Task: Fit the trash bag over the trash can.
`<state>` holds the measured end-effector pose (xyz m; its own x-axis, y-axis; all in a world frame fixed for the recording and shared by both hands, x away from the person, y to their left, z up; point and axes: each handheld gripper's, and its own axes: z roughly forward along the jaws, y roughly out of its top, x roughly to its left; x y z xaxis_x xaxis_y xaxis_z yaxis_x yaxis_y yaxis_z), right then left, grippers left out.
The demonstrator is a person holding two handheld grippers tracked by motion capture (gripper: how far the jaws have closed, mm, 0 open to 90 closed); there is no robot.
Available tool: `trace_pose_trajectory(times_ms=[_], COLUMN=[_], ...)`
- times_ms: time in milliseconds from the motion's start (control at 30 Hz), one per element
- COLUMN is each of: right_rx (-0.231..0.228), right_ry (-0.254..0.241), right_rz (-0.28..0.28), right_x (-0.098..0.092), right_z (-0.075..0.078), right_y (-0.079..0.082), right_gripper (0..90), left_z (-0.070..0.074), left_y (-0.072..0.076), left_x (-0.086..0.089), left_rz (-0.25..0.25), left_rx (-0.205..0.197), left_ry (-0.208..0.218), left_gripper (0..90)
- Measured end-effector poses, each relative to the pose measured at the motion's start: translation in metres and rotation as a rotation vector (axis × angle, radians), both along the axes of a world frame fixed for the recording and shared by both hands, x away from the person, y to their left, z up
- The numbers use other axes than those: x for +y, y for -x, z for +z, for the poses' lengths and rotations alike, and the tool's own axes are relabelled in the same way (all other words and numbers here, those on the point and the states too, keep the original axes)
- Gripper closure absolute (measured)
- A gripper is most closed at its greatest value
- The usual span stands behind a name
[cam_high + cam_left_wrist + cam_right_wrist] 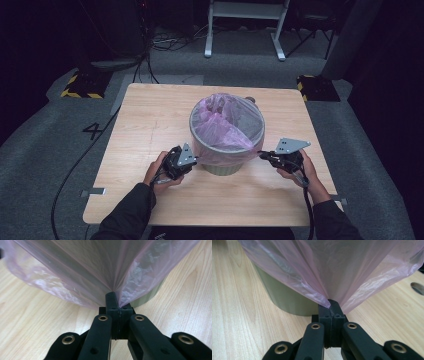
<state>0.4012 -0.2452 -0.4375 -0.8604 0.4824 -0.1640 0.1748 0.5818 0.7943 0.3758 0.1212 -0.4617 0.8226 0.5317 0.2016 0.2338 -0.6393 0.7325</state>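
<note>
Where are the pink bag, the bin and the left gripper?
pink bag [227,125], high view, film stretched over the rim.
bin [222,168], high view, green wall low down.
left gripper [113,298], left gripper view, fingers pinching bag.

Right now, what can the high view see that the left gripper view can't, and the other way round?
High view alone: the whole round bin, its pink bag stretched over the rim, both hands, the right gripper pinching the bag's far side, and the grey floor around the table.

Left gripper view alone: up close, the left gripper has its jaws shut on a gathered fold of the bag, with creases fanning out from the tips.

Both share: the pink bag, the bin's side, the wooden table, the left gripper.
</note>
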Motion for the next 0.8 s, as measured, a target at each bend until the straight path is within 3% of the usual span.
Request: trace_pose_trajectory(times_ms=[67,233,333,367,433,467,533,667,733,800], right_rx=[0.002,0.063,0.102,0.105,0.112,0.113,0.115,0.114,0.112,0.121], right_ry=[0.029,0.003,0.013,0.016,0.011,-0.001,-0.015,-0.063,-0.084,-0.103], right_rz=[-0.008,-0.007,0.001,-0.001,-0.009,-0.011,-0.012,-0.002,-0.017,-0.033], right_x=[0.002,0.001,0.002,0.002,0.001,-0.001,-0.005,-0.012,-0.017,-0.022], right_z=[-0.004,-0.016,-0.024,-0.026,-0.028,-0.028,-0.026,-0.023,-0.02,-0.017], right_y=[-0.003,-0.012,-0.014,-0.014,-0.014,-0.015,-0.014,-0.011,-0.009,-0.008], right_gripper=[90.0,90.0,90.0,90.0,90.0,89.2,87.4,77.1,61.2,51.6], left_z=[-0.005,-0.014,-0.015,-0.015,-0.014,-0.012,-0.01,-0.008,-0.009,-0.011], left_y=[-0.002,-0.004,-0.004,-0.003,-0.001,0.0,0.003,0.012,0.016,0.02], left_x=[-0.001,-0.001,0.002,0.003,0.008,0.013,0.02,0.034,0.04,0.044], left_rz=[0.002,-0.007,0.005,0.014,0.057,0.057,0.057,0.104,0.124,0.138], left_rx=[0.011,0.018,0.028,0.033,0.037,0.066,0.081,0.087,0.104,0.109], left_ry=[0.001,-0.028,-0.002,0.004,0.024,0.042,0.081,0.128,0.13,0.122], left_gripper=[89.8,89.9,87.6,83.8,61.1,52.8,37.7,20.4,17.5,16.7])
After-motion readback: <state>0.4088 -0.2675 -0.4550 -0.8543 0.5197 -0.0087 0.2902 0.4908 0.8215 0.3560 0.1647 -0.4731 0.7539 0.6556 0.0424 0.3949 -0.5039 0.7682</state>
